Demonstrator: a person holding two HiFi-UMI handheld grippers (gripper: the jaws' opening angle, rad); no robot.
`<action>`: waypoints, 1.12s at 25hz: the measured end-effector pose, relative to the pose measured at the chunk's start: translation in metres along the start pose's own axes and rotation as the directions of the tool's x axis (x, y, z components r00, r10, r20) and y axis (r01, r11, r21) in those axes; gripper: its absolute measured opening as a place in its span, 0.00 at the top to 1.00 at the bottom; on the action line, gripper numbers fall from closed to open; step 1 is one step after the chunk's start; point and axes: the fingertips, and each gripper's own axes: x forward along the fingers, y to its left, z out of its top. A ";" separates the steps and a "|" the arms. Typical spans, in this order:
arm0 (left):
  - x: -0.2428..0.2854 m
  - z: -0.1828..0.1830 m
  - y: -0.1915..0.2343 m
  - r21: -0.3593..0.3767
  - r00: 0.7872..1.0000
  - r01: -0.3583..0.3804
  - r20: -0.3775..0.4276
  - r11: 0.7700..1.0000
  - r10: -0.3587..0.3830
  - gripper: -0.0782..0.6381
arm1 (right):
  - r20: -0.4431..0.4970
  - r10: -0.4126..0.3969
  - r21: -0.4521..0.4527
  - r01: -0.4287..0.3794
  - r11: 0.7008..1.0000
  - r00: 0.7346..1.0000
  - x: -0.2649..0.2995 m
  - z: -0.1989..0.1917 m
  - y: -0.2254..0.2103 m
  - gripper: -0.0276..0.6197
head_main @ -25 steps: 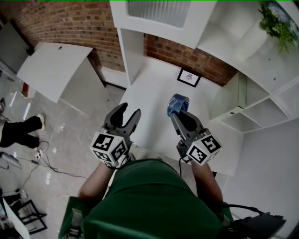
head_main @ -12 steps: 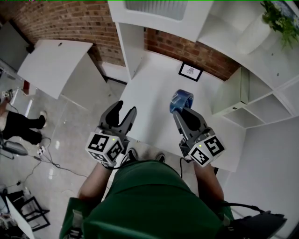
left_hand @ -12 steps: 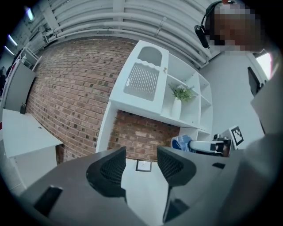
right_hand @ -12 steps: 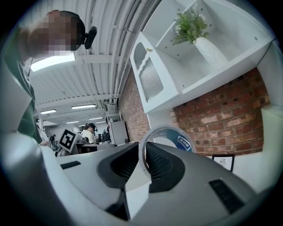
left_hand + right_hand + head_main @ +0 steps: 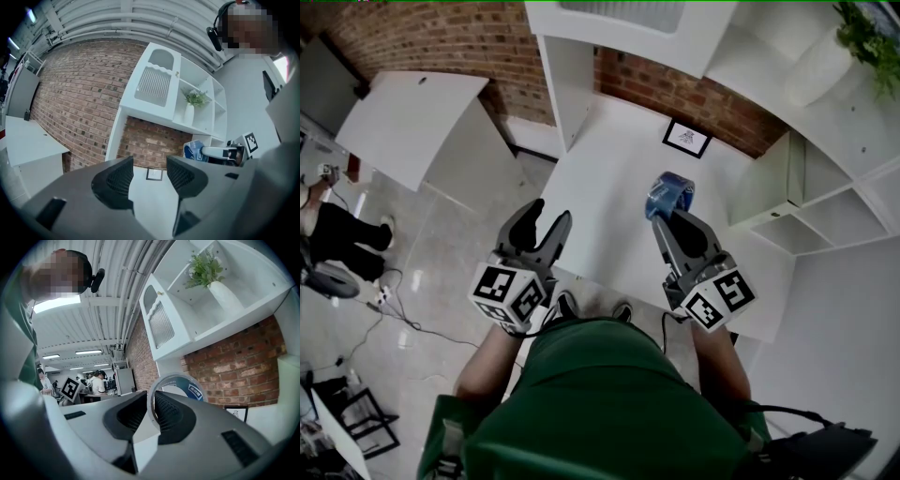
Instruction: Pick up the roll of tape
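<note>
Bright, even light from long white ceiling strip lamps (image 5: 88, 352); grey plastic left gripper (image 5: 149, 165) shaded; fisheye bending, dark corners.

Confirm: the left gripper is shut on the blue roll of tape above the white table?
Wrong gripper: the right gripper is shut on the blue roll of tape above the white table; the right gripper view shows it. The left gripper is open.

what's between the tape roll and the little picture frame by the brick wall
Only bare white table, in the head view; no object sits between the tape roll, held by the right gripper, and the picture frame.
</note>
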 end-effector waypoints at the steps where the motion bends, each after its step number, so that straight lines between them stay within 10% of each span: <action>1: 0.000 -0.001 0.000 -0.001 1.000 -0.001 -0.001 1.000 0.001 0.57 | -0.002 0.000 0.000 0.000 1.000 1.000 0.000 -0.001 0.000 0.85; 28: 0.005 -0.005 -0.007 0.007 1.000 -0.009 -0.020 1.000 0.009 0.57 | -0.003 0.006 -0.005 -0.006 1.000 1.000 -0.005 -0.002 -0.006 0.85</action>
